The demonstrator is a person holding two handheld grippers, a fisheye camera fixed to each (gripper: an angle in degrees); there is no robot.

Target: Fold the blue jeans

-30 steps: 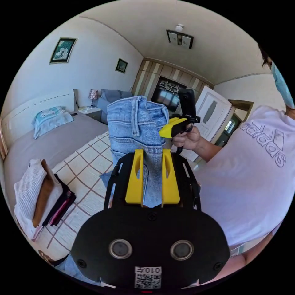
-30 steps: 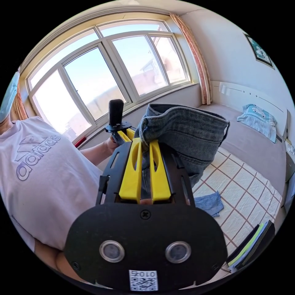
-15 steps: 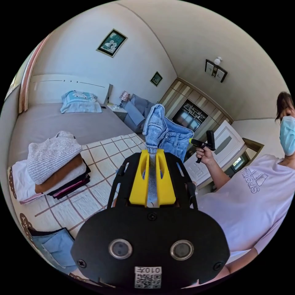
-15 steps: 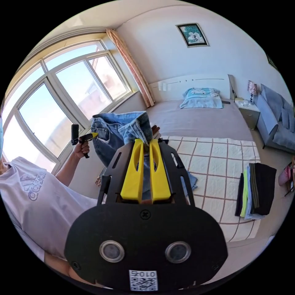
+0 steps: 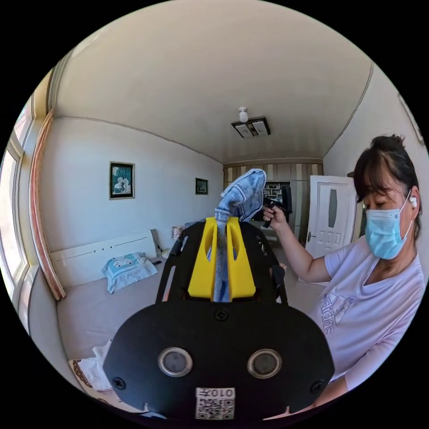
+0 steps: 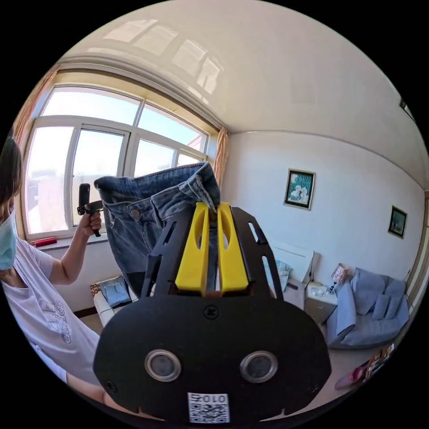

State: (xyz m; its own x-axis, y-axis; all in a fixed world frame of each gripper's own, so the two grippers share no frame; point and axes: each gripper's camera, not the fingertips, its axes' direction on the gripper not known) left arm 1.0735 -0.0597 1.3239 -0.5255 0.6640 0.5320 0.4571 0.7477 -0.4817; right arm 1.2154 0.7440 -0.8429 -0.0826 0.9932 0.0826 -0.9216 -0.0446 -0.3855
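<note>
The blue jeans point(image 6: 147, 210) hang in the air by their waistband, stretched between both grippers. In the left gripper view my left gripper point(image 5: 222, 223) is shut on a bunched edge of the blue jeans point(image 5: 243, 196), and beyond it a hand holds the right gripper point(image 5: 273, 206) at the other end. In the right gripper view my right gripper point(image 6: 211, 210) is shut on the waistband, and the left gripper point(image 6: 96, 206) shows at the far corner. The button side of the jeans faces the right gripper's camera.
A person in a white T-shirt point(image 5: 366, 313) stands close beside both grippers. Below lie a bed point(image 5: 89, 308) with a pillow point(image 5: 127, 270), a white folded garment point(image 5: 96, 371) and a folded blue garment point(image 6: 115, 292). A blue sofa point(image 6: 371, 313) and a large window point(image 6: 98, 152) flank the room.
Both grippers have risen and tilted upward with the jeans, so the views now show walls and ceiling instead of the bedspread. The waistband is pulled wider between them.
</note>
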